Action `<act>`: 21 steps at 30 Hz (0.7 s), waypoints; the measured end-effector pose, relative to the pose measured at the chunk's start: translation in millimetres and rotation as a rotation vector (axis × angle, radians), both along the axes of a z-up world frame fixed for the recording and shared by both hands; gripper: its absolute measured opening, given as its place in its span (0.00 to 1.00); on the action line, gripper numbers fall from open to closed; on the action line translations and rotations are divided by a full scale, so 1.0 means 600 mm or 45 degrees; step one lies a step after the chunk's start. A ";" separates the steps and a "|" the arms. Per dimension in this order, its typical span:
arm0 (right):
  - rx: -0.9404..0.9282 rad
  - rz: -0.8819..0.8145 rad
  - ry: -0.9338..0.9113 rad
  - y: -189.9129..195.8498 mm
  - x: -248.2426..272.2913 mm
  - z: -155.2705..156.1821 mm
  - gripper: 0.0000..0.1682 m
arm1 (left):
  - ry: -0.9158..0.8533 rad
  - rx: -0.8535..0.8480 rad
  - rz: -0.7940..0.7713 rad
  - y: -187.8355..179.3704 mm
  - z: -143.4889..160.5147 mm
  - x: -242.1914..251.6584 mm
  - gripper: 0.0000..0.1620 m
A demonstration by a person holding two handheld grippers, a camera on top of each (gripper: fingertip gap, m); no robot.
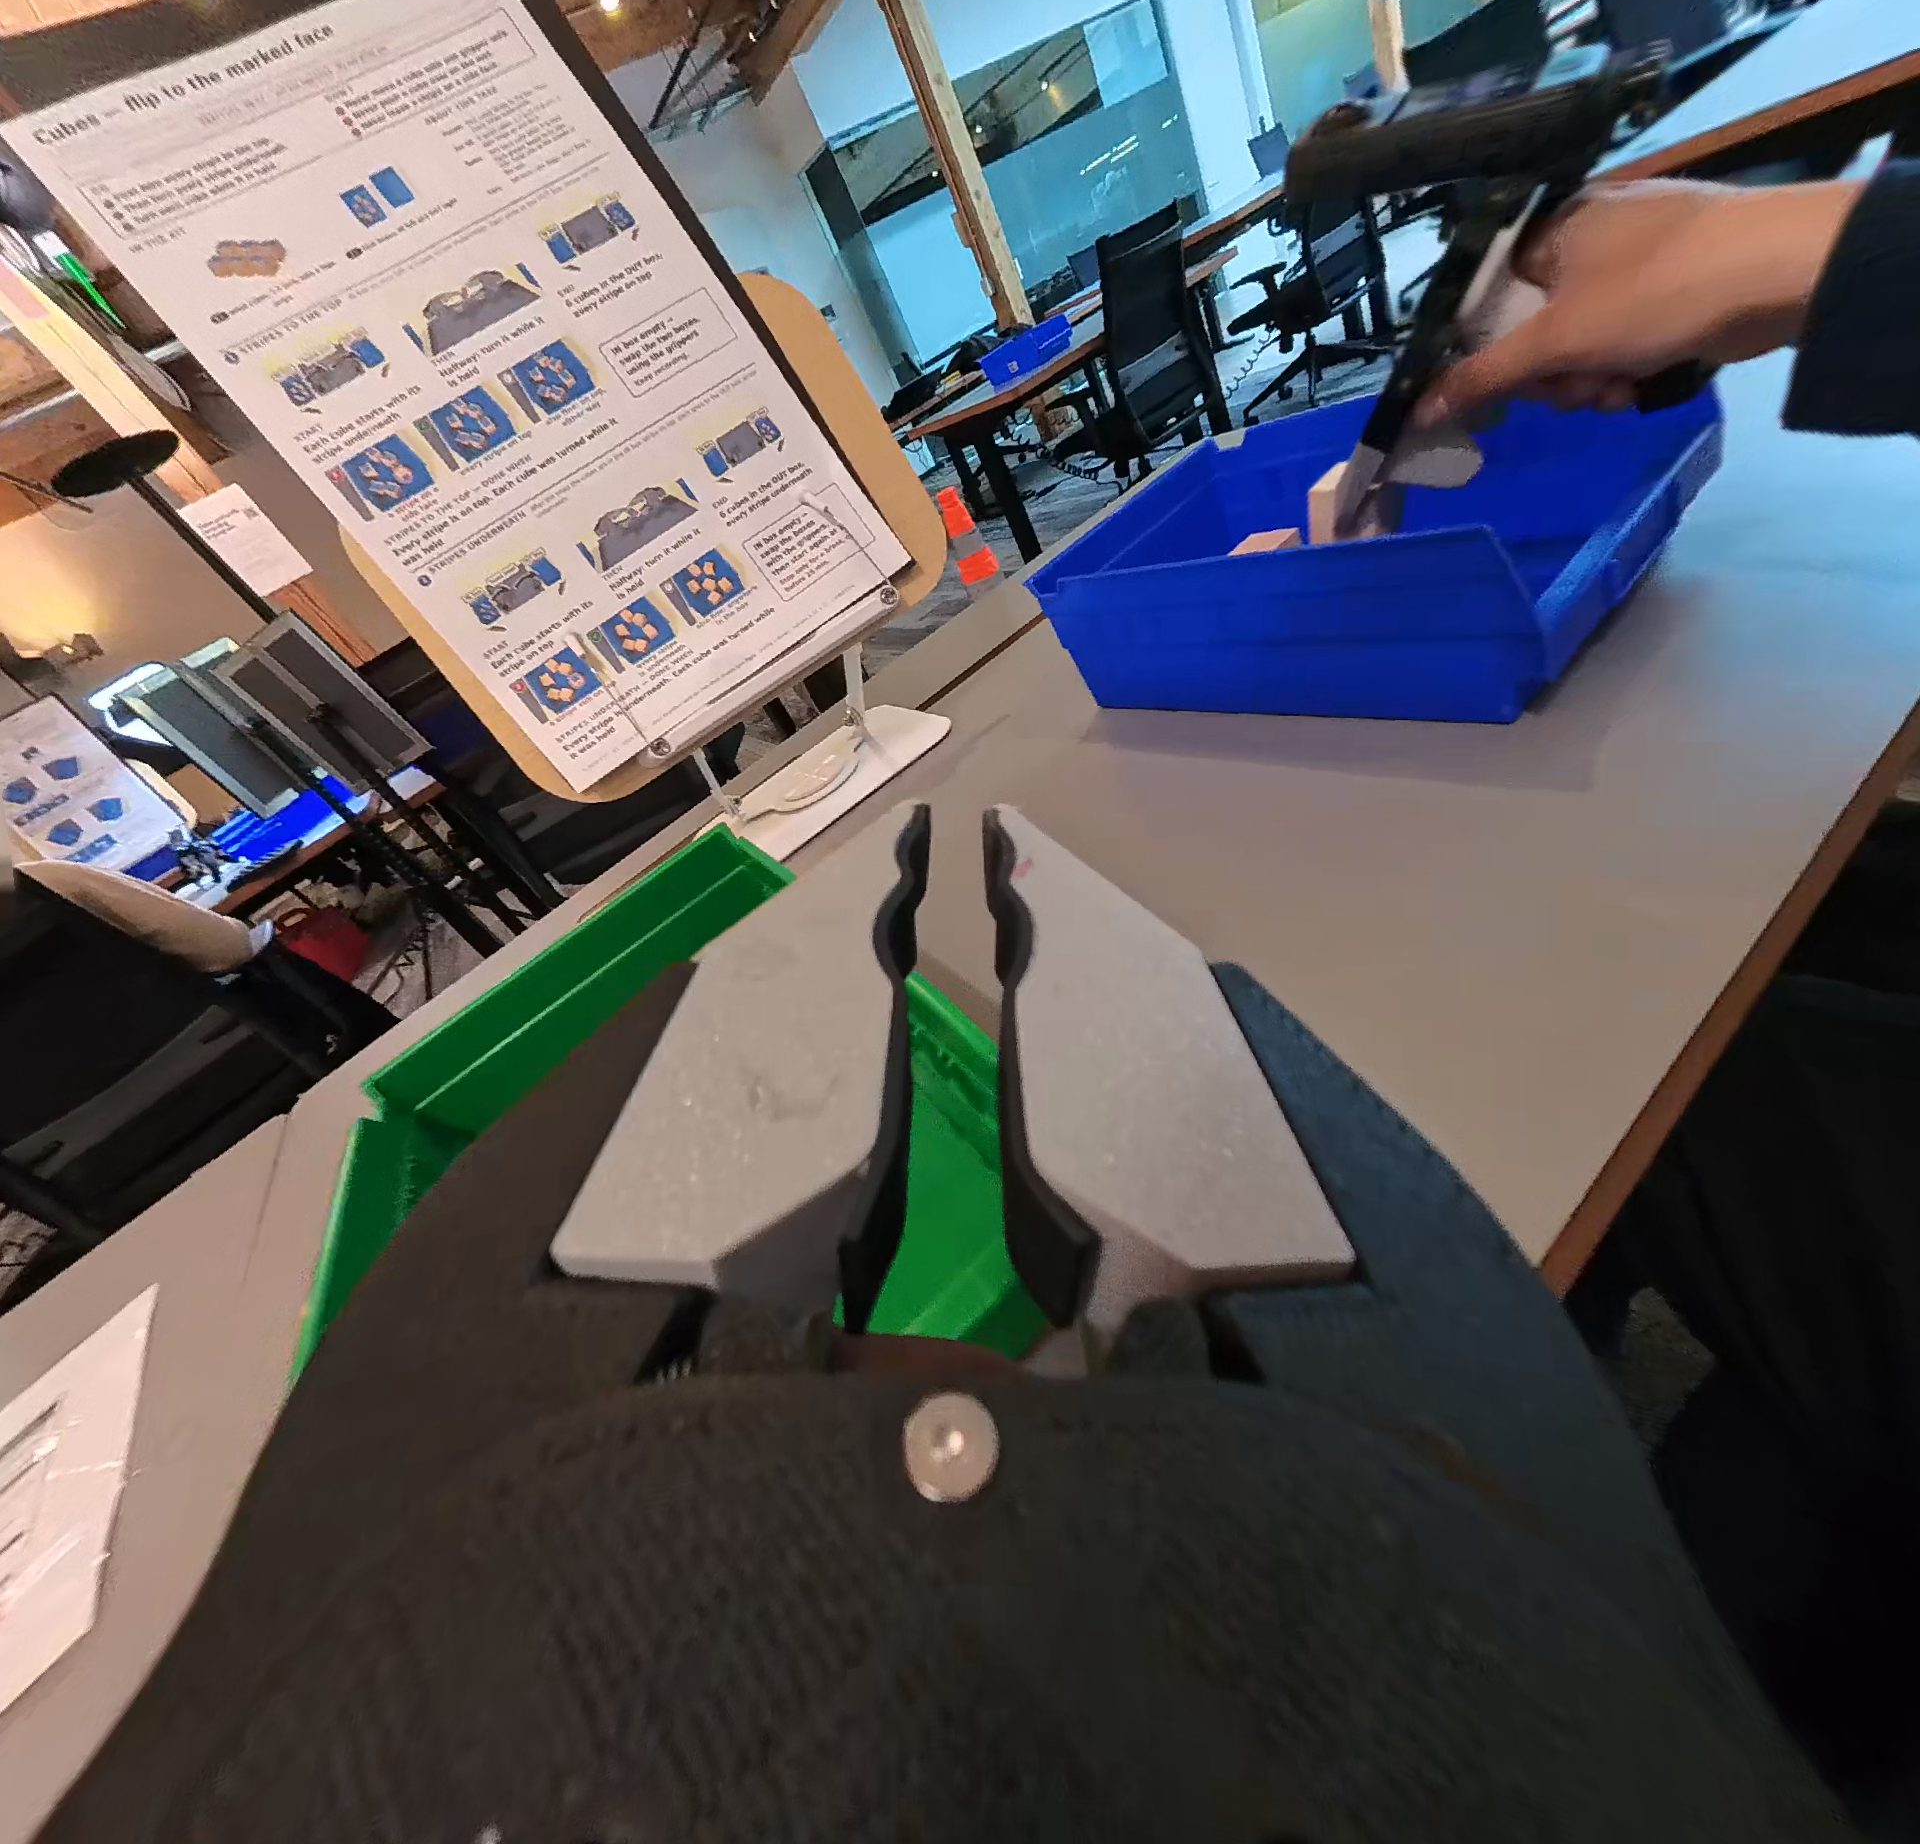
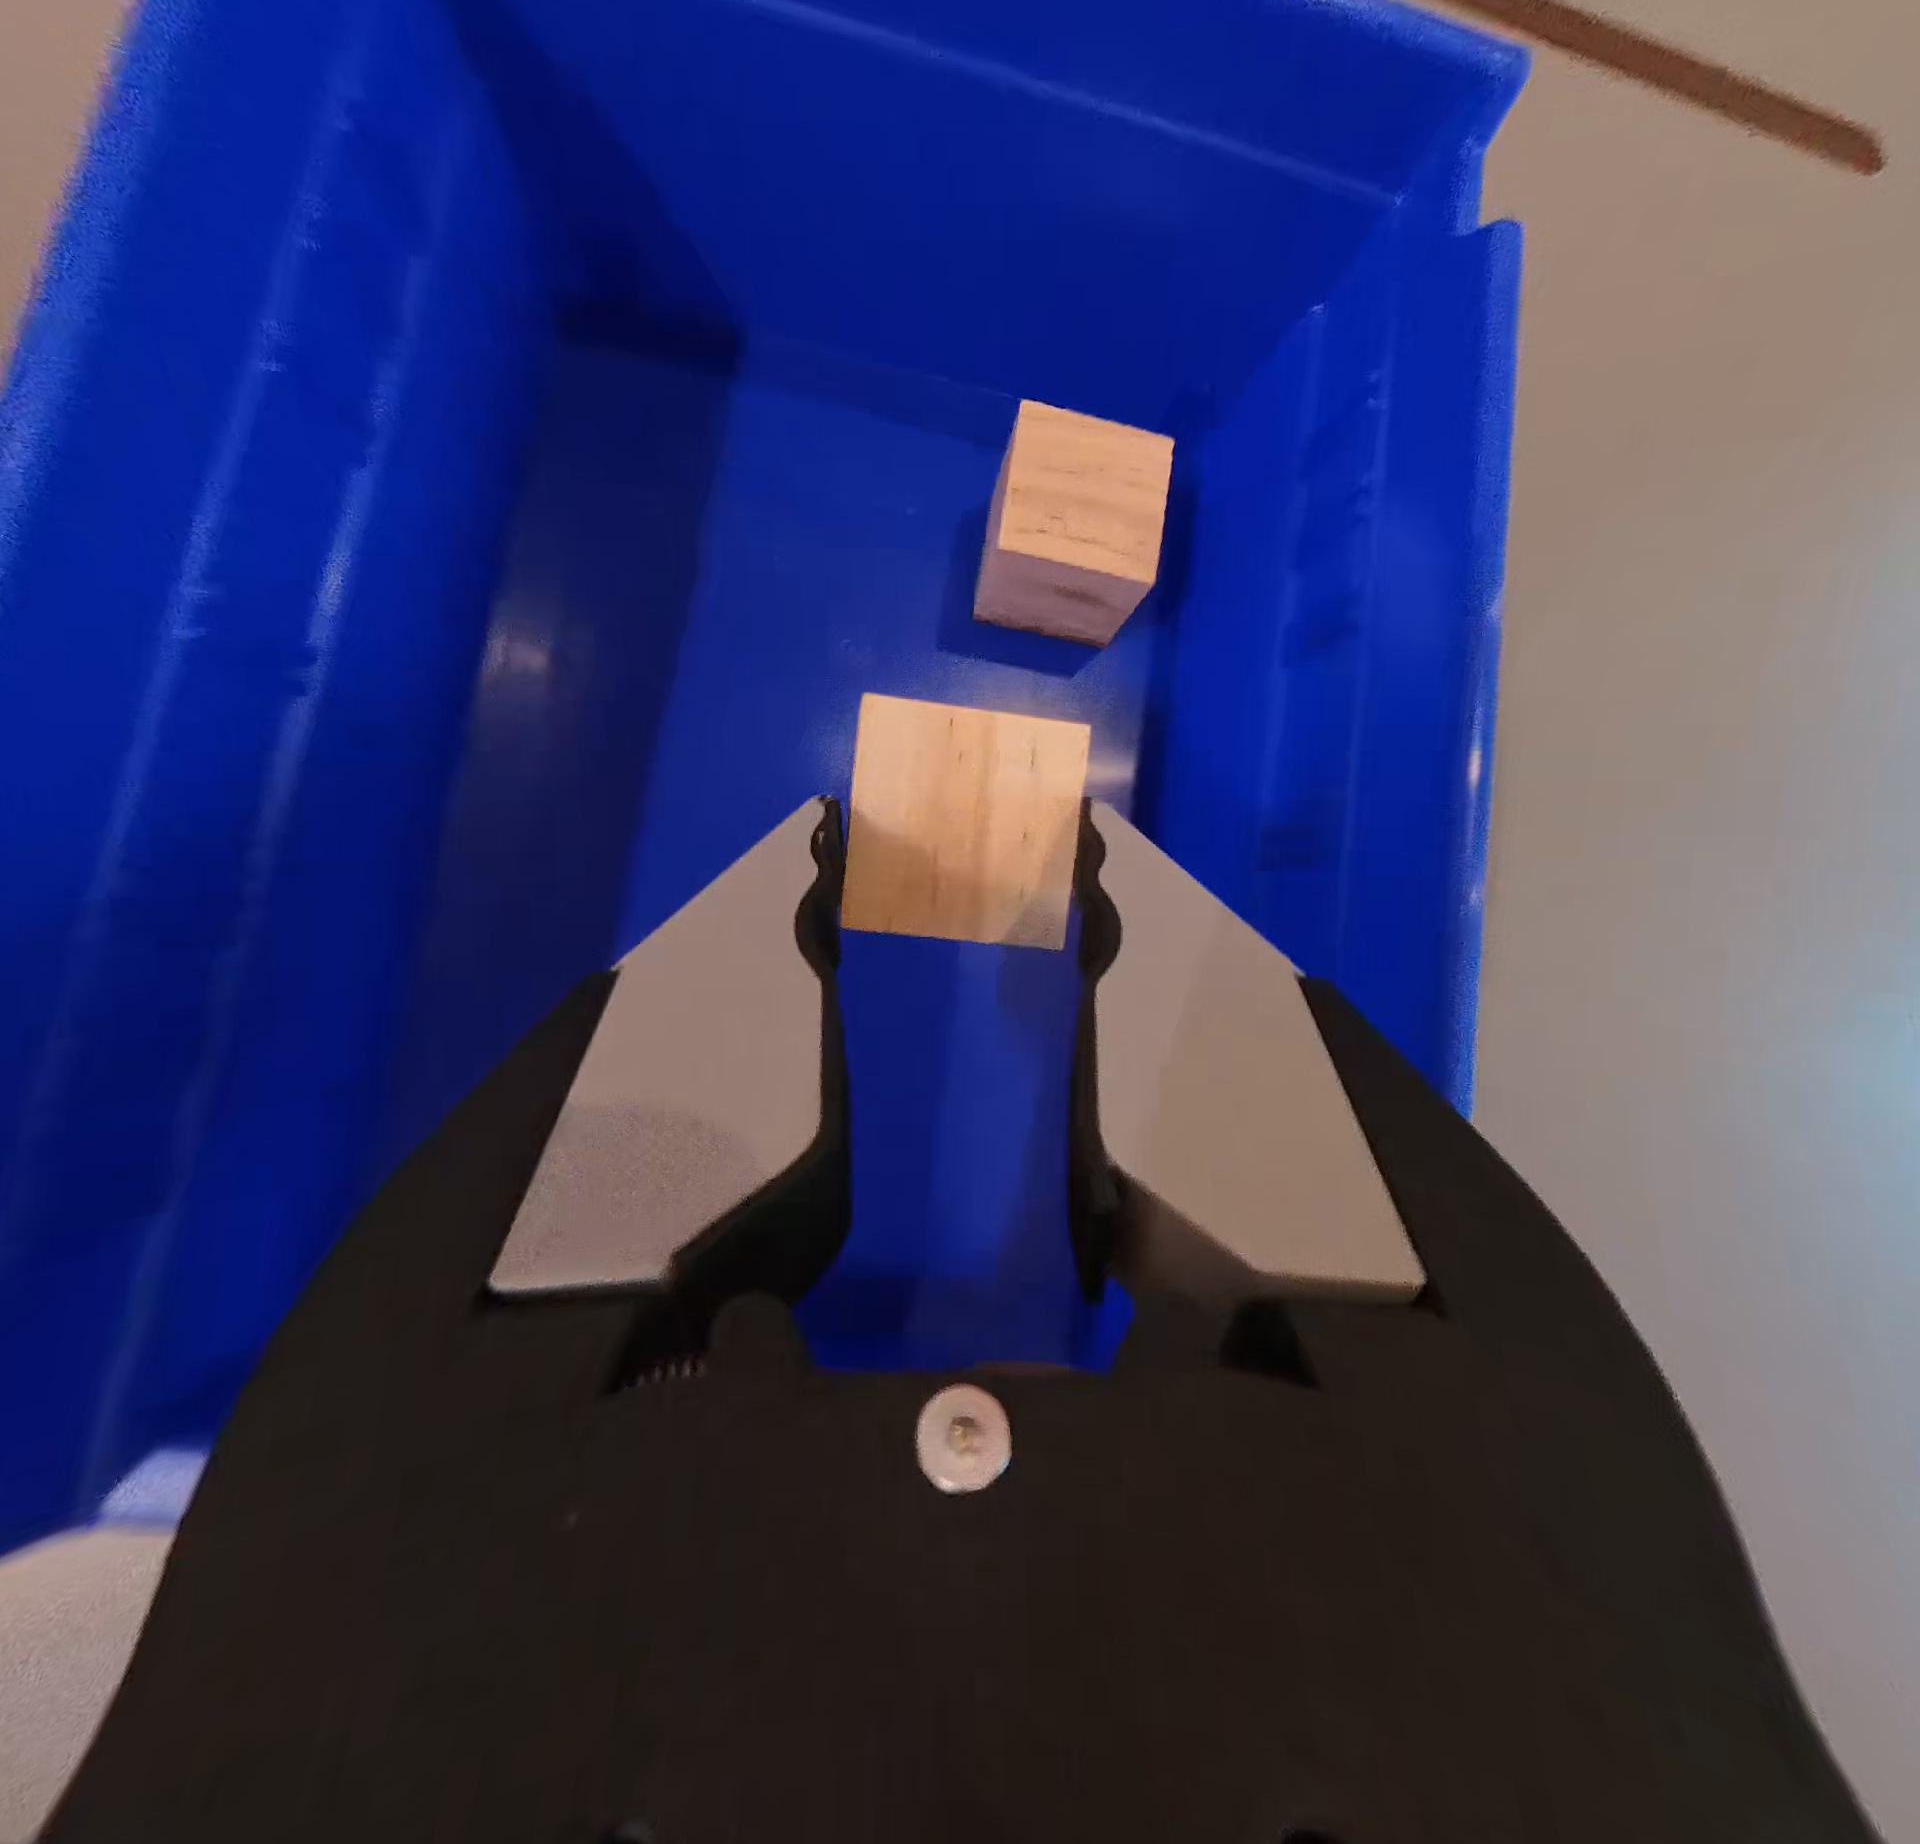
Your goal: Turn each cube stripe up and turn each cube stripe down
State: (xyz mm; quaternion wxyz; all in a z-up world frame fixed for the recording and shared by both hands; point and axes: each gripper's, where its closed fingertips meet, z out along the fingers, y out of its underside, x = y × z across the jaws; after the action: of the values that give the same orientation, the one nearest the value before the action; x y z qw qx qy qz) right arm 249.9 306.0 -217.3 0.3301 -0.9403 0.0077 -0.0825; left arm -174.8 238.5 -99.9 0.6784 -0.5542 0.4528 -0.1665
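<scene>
My right gripper (image 2: 961, 818) is shut on a plain wooden cube (image 2: 961, 828) inside the blue bin (image 2: 312, 651); no stripe shows on its visible faces. A second wooden cube (image 2: 1075, 516) lies on the bin floor just beyond it, near the right wall, with no stripe showing. The left wrist view shows the blue bin (image 1: 1299, 641) far right, with the right gripper (image 1: 1371, 506) reaching down into it, the held cube (image 1: 1330, 501) and the other cube (image 1: 1268, 542). My left gripper (image 1: 956, 828) is empty, its jaws almost together, above the green bin (image 1: 582, 1015).
An instruction sheet on a stand (image 1: 468, 392) stands at the table's back edge between the bins. A person's hand (image 1: 1662, 298) holds the right gripper. A paper (image 1: 52, 1482) lies at the near left. The table edge (image 1: 1714, 1015) runs along the right.
</scene>
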 end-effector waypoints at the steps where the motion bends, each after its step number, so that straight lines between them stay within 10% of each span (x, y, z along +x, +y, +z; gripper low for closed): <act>1: -0.035 -0.003 0.012 0.012 0.006 -0.012 0.25 | 0.019 0.018 0.008 0.001 0.000 -0.003 0.05; 8: -0.197 -0.036 0.014 0.012 0.019 -0.071 0.31 | 0.194 -0.085 0.115 0.038 -0.048 -0.032 0.10; 21: 0.513 0.458 0.326 -0.132 -0.220 0.146 0.30 | 0.126 -0.524 0.367 0.177 -0.108 -0.140 0.27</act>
State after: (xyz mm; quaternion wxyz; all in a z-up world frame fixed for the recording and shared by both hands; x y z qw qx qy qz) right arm 117.8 226.8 -129.9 0.5156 -0.8450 -0.1015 0.0997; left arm -259.0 344.9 -164.7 0.5451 -0.7469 0.3583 -0.1292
